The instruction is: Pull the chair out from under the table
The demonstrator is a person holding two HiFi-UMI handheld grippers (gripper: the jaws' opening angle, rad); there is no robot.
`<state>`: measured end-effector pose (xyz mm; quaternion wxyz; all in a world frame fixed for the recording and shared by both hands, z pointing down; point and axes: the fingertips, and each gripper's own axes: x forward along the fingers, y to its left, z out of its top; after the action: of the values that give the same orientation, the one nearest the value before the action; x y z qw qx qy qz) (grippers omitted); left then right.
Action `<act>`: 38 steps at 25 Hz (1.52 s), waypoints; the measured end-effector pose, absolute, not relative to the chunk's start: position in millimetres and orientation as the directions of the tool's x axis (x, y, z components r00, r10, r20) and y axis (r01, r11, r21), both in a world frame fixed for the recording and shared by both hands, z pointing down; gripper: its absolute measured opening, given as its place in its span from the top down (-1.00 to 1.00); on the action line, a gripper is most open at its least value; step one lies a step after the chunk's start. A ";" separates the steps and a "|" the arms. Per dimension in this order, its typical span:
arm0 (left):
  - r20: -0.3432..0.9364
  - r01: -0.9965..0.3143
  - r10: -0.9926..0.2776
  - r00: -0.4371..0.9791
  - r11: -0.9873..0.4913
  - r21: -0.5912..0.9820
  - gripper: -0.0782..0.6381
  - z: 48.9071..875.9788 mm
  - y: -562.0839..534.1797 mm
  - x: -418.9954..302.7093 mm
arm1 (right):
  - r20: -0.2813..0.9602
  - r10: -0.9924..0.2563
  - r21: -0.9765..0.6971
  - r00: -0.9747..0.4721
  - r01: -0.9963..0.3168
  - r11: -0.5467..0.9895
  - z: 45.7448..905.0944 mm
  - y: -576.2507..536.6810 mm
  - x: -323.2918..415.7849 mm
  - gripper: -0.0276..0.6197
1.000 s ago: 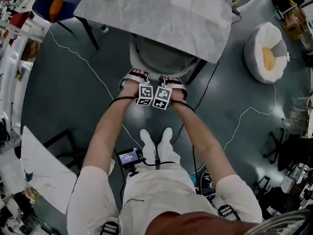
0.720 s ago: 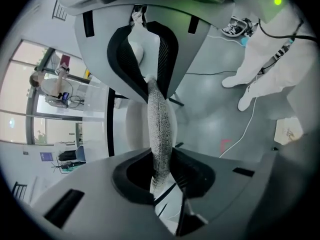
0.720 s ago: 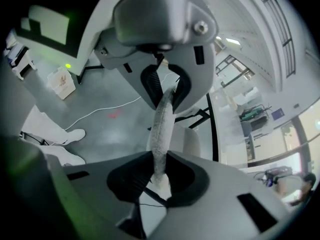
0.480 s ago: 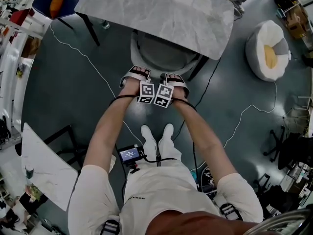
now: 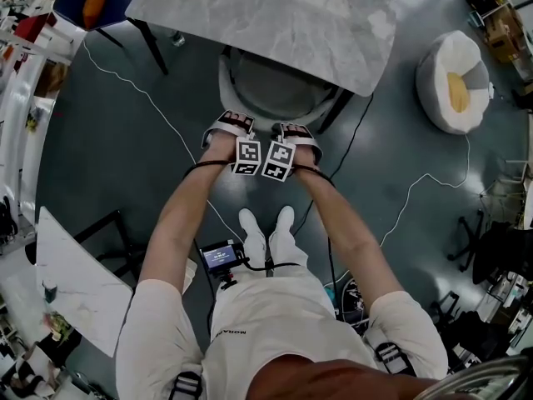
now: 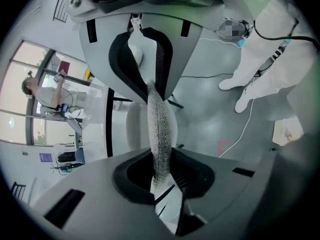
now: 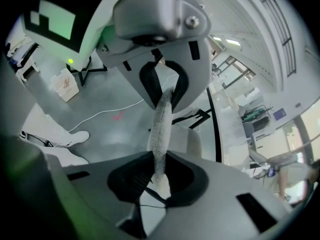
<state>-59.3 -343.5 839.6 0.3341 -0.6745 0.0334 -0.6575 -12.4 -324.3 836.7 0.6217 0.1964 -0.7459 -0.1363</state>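
Note:
A grey round-backed chair (image 5: 275,90) stands tucked under the marble table (image 5: 275,23), with its curved backrest rim (image 5: 260,122) toward me. My left gripper (image 5: 231,126) and right gripper (image 5: 298,133) sit side by side on that rim. In the left gripper view the textured rim edge (image 6: 161,144) runs between the jaws of the left gripper (image 6: 156,119), which have just been closing and press on it. The right gripper (image 7: 161,116) likewise has just been closing, and its jaws clamp the rim (image 7: 161,139).
A white beanbag (image 5: 454,82) lies on the floor at the right. A blue chair with an orange cushion (image 5: 87,2) stands at the far left. White cables (image 5: 158,111) cross the floor. A white slab (image 5: 75,282) lies at the lower left. My shoes (image 5: 266,232) are just behind the chair.
Both grippers stay on the chair's backrest rim and the chair keeps its place under the table. Only the head view has drifted slightly.

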 end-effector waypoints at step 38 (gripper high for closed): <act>0.916 0.352 -0.387 0.106 -0.847 -0.399 0.60 833.4 -166.4 -98.9 | 0.896 -0.389 0.381 -0.213 -0.079 0.921 836.6 -153.4 -50.2 0.70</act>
<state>-98.9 -166.4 833.4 0.2764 -0.6905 0.0129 -0.6683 -50.2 -153.4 836.6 0.6083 0.1522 -0.7684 -0.1276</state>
